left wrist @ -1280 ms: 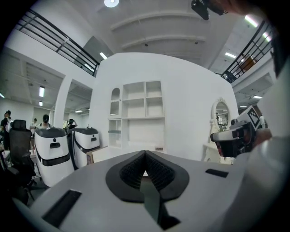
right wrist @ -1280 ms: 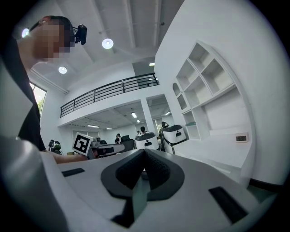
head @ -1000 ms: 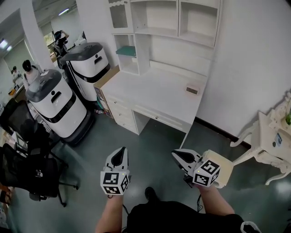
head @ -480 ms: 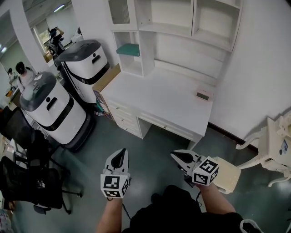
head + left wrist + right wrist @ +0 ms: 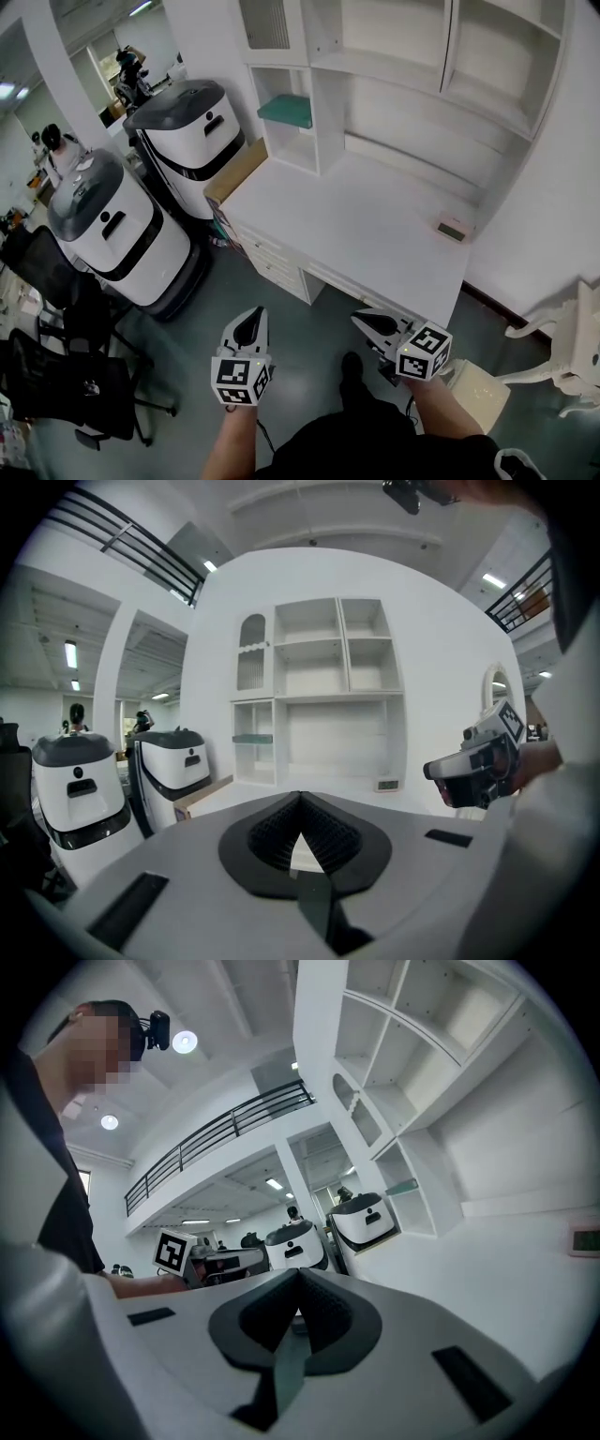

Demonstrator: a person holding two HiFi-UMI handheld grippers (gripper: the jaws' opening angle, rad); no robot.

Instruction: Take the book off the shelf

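Held in the person's hands, the left gripper (image 5: 251,319) and the right gripper (image 5: 367,322) are cased in pale grey-white shells with black ribbed jaw linings. Each is topped by a white cube (image 5: 241,379) printed with black square markers. A black top (image 5: 375,452) is worn with the forearms left bare, thin dark cables (image 5: 259,433) are seen beneath the grippers, and a dark shoe (image 5: 350,366) is worn.

Open grey floor (image 5: 309,317) leads to the white desk (image 5: 356,216), bare except a small pink-edged box (image 5: 453,228) at right. Two rounded white-and-black machines (image 5: 117,225) crowd the left; white shelf uprights (image 5: 326,112) bound each cubby opening.
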